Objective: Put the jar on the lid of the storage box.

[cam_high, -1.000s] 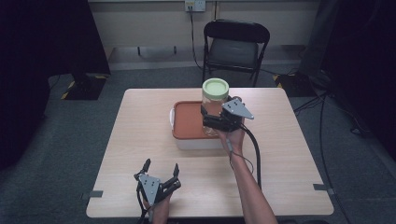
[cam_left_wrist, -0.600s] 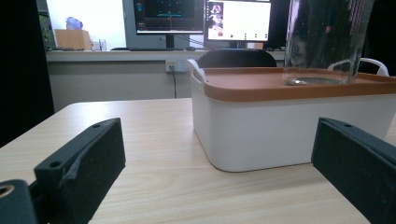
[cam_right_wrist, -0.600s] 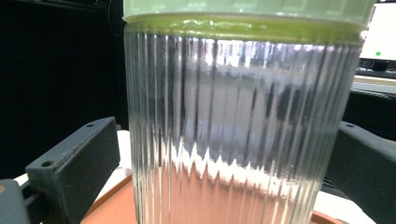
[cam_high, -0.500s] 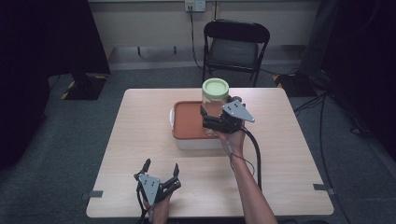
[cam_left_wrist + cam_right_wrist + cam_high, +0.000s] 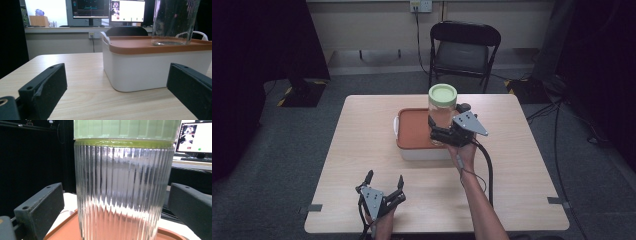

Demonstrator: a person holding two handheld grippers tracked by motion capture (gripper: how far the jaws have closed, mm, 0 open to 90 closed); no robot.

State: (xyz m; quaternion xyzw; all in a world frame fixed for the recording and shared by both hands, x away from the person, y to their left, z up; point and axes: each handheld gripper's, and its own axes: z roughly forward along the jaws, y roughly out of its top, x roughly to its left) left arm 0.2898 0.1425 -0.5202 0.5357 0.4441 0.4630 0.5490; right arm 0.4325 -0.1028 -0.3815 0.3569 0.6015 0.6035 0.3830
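Right gripper (image 5: 443, 131) gapes mid-table; left gripper (image 5: 384, 181) (also agape) rests near.

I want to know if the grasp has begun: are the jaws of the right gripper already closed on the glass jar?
No, in the right gripper view the glass jar stands between the jaws of the right gripper with clear gaps on both sides.

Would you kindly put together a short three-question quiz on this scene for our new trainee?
1. True or false: the ribbed clear glass jar with the pale green lid stands on the white box's orange lid.
2. Which tongs bracket the jar: A left, B right?
3. Fill in: the left tongs are ___, holding nothing.

Key: 1 true. 2 B: the right tongs sit either side of the jar, jaws apart from the glass in the right gripper view. 3 open, low over the light wooden table.
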